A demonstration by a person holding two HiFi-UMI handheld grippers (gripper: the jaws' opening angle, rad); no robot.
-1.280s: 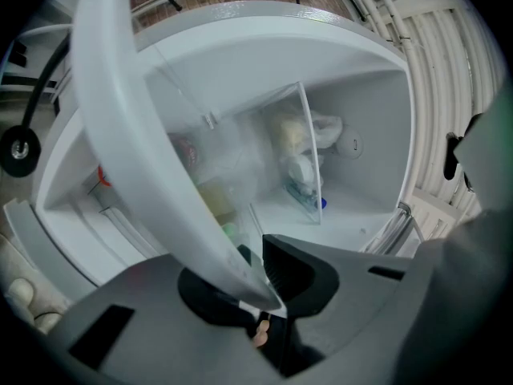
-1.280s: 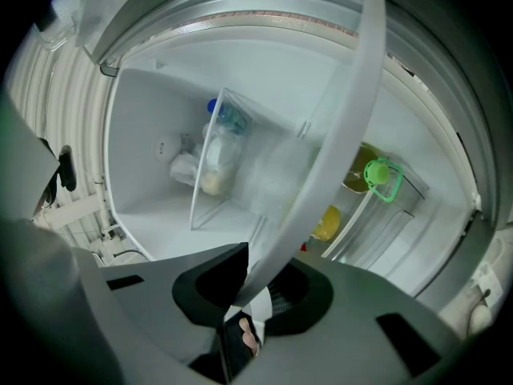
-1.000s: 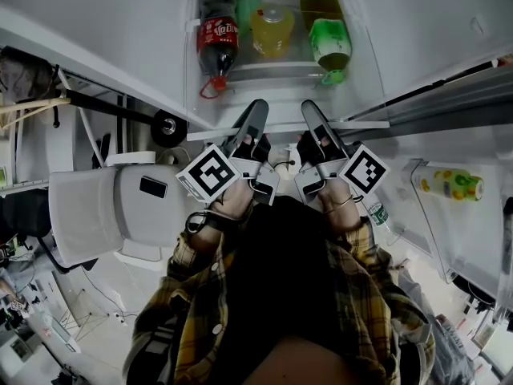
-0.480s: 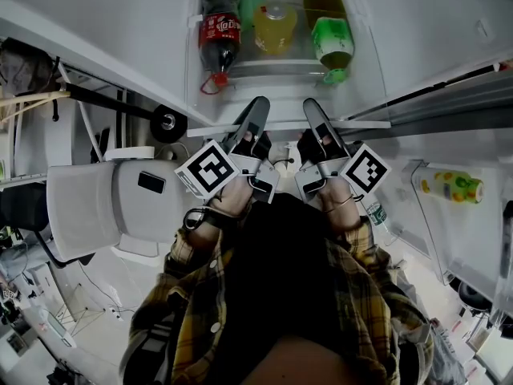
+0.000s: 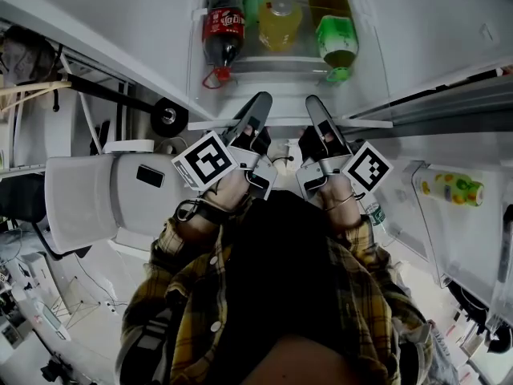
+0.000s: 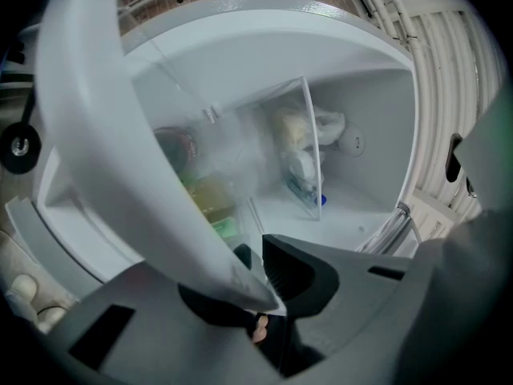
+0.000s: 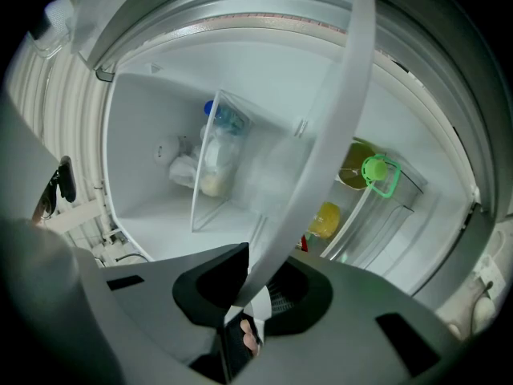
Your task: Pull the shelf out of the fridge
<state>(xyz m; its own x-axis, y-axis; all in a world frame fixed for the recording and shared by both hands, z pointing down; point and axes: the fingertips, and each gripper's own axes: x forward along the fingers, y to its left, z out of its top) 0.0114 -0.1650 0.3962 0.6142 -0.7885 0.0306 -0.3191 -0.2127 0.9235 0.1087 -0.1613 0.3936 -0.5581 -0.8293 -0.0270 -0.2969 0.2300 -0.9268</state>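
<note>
At an open fridge (image 5: 433, 22), a person stands square to the compartment with both arms held forward and level, plaid sleeves side by side. The shelf (image 5: 365, 122) lies straight ahead of the hands and remains seated in the fridge. Its pale front rim runs left to right across the opening, at right angles to the line of any pull. The left gripper (image 5: 260, 103) and right gripper (image 5: 315, 104) are each clamped on that rim near its middle, close together and about equally far in. Each gripper view shows the rim pinched between the pads. Bottles (image 5: 280, 24) lie deeper inside. The next move looks like an even draw back toward the body, so the shelf does not skew.
</note>
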